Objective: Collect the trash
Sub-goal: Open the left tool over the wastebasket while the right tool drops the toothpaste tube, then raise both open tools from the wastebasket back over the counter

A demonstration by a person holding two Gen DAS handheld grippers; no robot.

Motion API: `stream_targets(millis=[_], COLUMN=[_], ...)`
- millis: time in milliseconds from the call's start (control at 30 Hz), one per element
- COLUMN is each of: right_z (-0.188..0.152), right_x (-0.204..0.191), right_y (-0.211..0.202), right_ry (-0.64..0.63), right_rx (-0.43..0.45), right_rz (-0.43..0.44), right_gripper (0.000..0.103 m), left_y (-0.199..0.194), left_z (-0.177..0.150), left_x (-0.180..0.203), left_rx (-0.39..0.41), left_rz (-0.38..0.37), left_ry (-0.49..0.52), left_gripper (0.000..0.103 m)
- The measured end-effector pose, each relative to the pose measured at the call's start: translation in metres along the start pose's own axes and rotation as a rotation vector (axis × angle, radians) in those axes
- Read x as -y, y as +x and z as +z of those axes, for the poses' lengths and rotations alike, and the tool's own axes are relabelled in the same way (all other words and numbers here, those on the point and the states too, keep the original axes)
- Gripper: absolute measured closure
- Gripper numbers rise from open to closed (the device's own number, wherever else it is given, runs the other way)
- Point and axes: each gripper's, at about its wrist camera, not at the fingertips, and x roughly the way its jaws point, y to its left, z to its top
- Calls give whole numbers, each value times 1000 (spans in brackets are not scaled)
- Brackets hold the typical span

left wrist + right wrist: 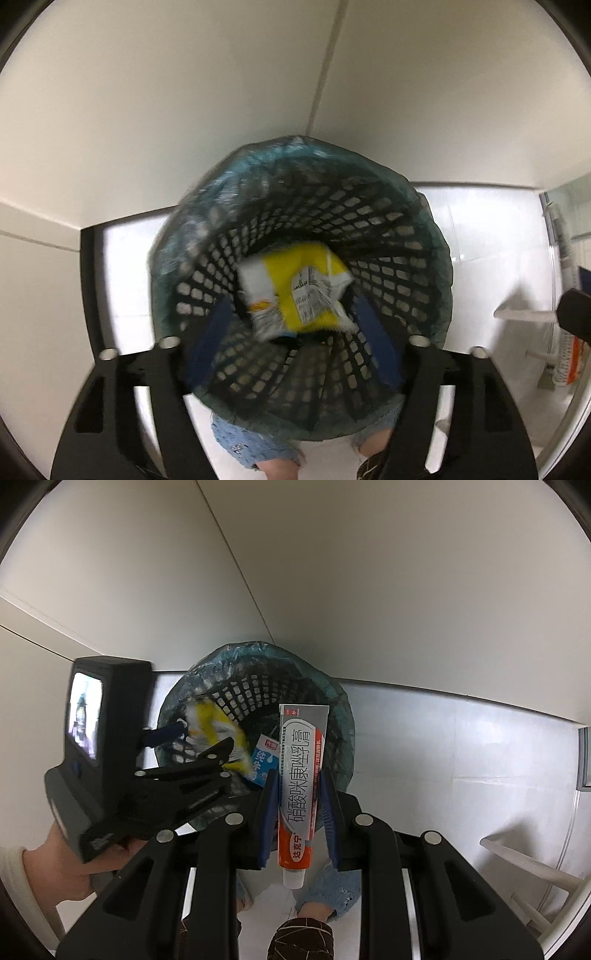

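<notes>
Trash is dropped well only over the bin [303, 280]; the wrapper [295, 291] falls free between the left gripper's [291, 343] parted fingers; the tube [301, 786], clamped in the right gripper [300, 801], is best centred before release.

We read "硝酸咪康唑乳膏" in big dark chars along the ointment tube [303, 786], w/ brand "达克宁" on its orange near end. Small print on the yellow wrapper [295, 291] is too blurred; blue-white packet [263, 764] text unclear.
</notes>
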Motion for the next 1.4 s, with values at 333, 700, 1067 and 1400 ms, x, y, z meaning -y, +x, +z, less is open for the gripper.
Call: stream_targets(millis=[333, 700, 1067, 1400], right_z=[7, 2, 2, 0], right_x=[-14, -38, -41, -43], right_y=[7, 66, 100, 102], right_ry=[-34, -55, 0, 18], right_rx=[22, -54, -59, -65], right_rz=[67, 97, 61, 60], right_gripper=[81, 81, 82, 73], left_y=[-26, -29, -18, -8], left_z=[-11, -23, -32, -33], left_x=[-21, -63, -76, -77], left_rx=[31, -5, -58, -79], left_rz=[14, 54, 57, 54], left_ry=[-14, -58, -49, -52], left_gripper=[6, 6, 6, 6])
